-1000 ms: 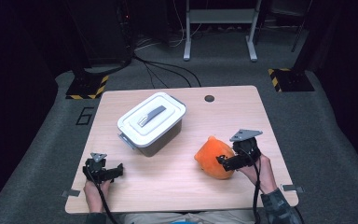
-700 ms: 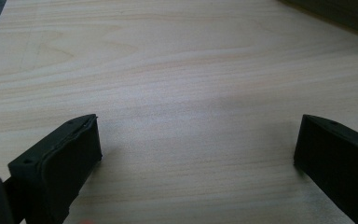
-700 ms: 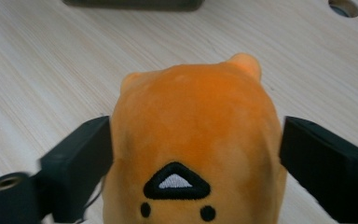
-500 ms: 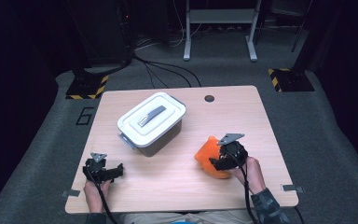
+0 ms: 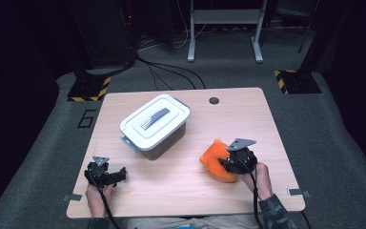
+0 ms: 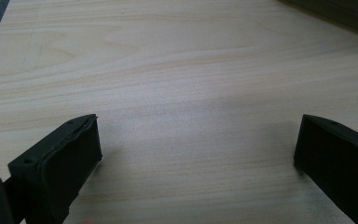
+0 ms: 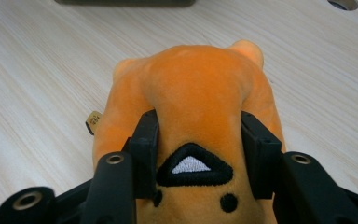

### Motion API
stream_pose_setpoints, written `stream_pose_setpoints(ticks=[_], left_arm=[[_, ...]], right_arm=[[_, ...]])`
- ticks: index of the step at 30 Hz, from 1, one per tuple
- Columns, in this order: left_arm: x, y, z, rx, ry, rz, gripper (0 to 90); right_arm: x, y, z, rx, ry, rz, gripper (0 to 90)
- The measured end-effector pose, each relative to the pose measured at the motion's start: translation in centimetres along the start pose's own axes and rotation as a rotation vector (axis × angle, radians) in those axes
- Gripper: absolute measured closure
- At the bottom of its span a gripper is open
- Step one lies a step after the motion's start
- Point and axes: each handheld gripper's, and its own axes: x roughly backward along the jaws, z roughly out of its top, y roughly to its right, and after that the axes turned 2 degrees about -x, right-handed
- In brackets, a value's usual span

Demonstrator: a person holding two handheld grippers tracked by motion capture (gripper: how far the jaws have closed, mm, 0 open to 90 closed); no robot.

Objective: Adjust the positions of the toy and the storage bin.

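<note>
An orange plush toy (image 5: 215,159) lies on the right half of the wooden table (image 5: 181,191). My right gripper (image 5: 228,164) has just been closing and its jaws now press into the toy's sides. In the right gripper view the pads (image 7: 145,140) squeeze the orange plush toy (image 7: 200,93) just behind its stitched black-and-white nose. My left gripper (image 5: 119,174) rests at the table's front left, its jaws wide apart. In the left gripper view the fingertips (image 6: 77,140) frame only bare wood.
A grey bin with a closed white lid and grey handle (image 5: 155,125) stands left of centre. A round cable hole (image 5: 214,100) sits near the far edge. Cables and stand legs (image 5: 190,52) cross the floor beyond the table.
My right gripper slid left and down over the plush toy and its jaws closed onto it. The left gripper has not moved.
</note>
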Motion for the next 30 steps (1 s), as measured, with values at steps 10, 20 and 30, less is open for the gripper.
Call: stream_pose_setpoints(ticks=[10,20,30], left_arm=[[0.0,0.0,0.0,0.000,0.000,0.000,0.3],[0.0,0.0,0.0,0.001,0.000,-0.001,0.2],[0.0,0.0,0.0,0.001,0.000,-0.001,0.3]], right_arm=[[0.8,0.1,0.1,0.003,0.030,-0.014,57.0],[2.1,0.7,0.2,-0.014,0.074,-0.035,56.9],[2.8,1.5,0.1,-0.038,0.085,-0.060,56.8]])
